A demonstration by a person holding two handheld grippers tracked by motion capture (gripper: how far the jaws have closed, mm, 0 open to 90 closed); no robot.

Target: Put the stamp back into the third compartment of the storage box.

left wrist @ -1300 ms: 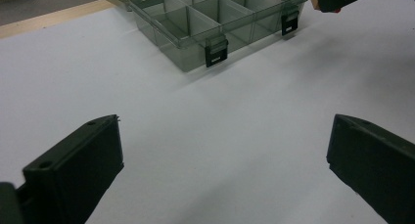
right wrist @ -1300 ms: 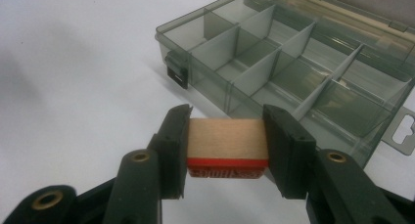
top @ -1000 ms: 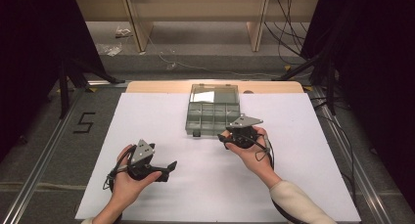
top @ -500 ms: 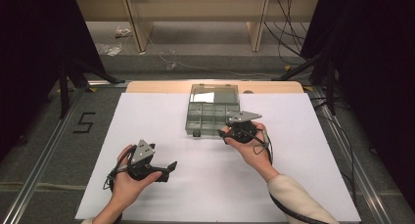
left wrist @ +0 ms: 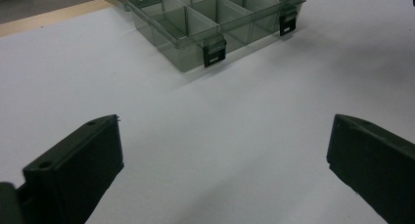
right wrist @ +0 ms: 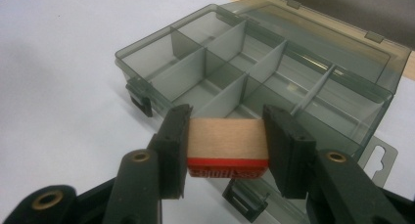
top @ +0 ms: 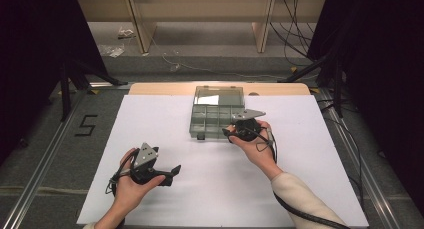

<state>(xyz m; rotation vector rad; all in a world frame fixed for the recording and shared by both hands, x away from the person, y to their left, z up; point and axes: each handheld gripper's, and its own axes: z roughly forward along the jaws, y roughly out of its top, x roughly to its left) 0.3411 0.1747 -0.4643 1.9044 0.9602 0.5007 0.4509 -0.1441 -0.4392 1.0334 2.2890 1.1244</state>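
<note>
Right gripper view: right tongs (right wrist: 229,145) clamp block (right wrist: 226,138) over open organizer box (right wrist: 147,62).

Compartment box (top: 212,120) is set at the far centre of the table sheet (top: 300,179), lid laid open behind it. Block (right wrist: 226,143) is held in right gripper (top: 231,134) at box's front-right corner. Left gripper (top: 170,175) is placed near-left, well apart from the box.

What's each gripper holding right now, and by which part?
The right gripper clamps a small wooden block with a red band, its jaws pressing on the block's two opposite side faces, at the near edge of the open compartment box. The left gripper is open, holding nothing.
</note>
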